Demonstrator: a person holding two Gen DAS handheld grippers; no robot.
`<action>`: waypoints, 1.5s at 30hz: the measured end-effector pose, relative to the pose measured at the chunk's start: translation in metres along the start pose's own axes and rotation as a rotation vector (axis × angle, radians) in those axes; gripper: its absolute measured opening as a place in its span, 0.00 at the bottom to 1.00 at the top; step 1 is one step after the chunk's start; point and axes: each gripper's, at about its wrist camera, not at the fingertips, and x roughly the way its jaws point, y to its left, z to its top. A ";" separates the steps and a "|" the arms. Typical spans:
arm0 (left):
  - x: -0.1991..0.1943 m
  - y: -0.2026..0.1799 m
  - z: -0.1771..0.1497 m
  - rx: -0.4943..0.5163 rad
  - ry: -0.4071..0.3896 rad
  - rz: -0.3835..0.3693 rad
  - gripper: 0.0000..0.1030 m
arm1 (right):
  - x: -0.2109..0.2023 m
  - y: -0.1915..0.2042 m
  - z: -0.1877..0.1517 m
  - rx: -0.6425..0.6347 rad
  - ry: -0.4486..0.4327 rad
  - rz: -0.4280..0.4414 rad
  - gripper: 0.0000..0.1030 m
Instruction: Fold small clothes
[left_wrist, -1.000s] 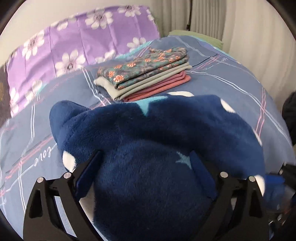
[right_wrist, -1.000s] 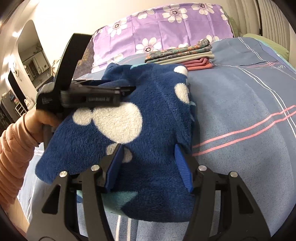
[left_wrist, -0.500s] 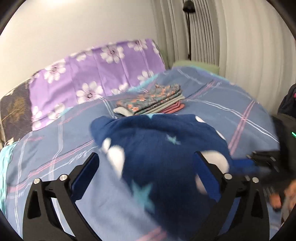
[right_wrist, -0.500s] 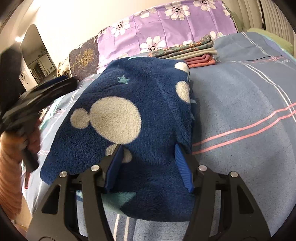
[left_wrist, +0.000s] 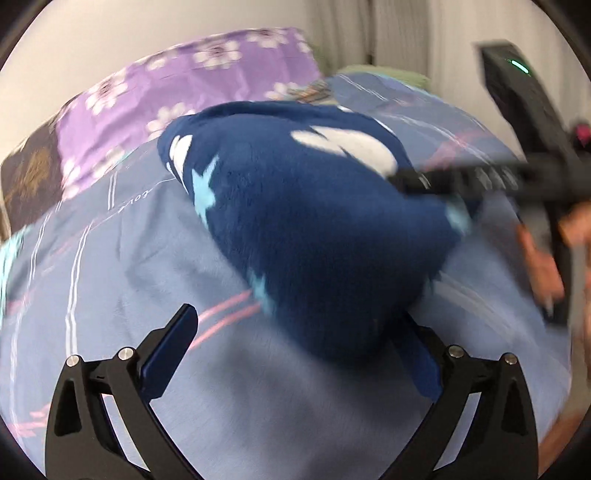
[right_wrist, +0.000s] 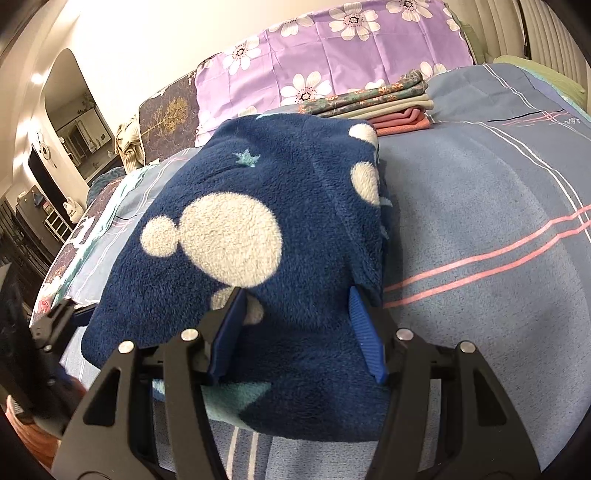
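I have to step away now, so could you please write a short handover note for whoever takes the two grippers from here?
Left gripper: open, holding nothing, at the near edge of the navy fleece garment; this view is blurred.
Right gripper: fingers on either side of a bunched part of the same garment; whether it is clamped is not clear.
Things: the garment lies in a folded heap on the blue bedsheet. A stack of folded clothes sits behind it, near the purple floral pillow.
Done: the stack behind is folded.
Left: probably tidy this fold and move the garment to the stack.
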 end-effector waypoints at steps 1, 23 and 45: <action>0.002 -0.002 0.007 -0.020 -0.029 0.000 0.98 | 0.000 0.000 0.000 0.001 0.000 0.001 0.57; -0.061 -0.005 -0.008 0.147 -0.106 0.126 0.99 | 0.000 -0.009 -0.002 0.008 -0.011 0.075 0.58; 0.042 0.041 0.030 -0.224 0.000 -0.098 0.99 | -0.085 -0.017 -0.003 0.061 -0.176 0.062 0.26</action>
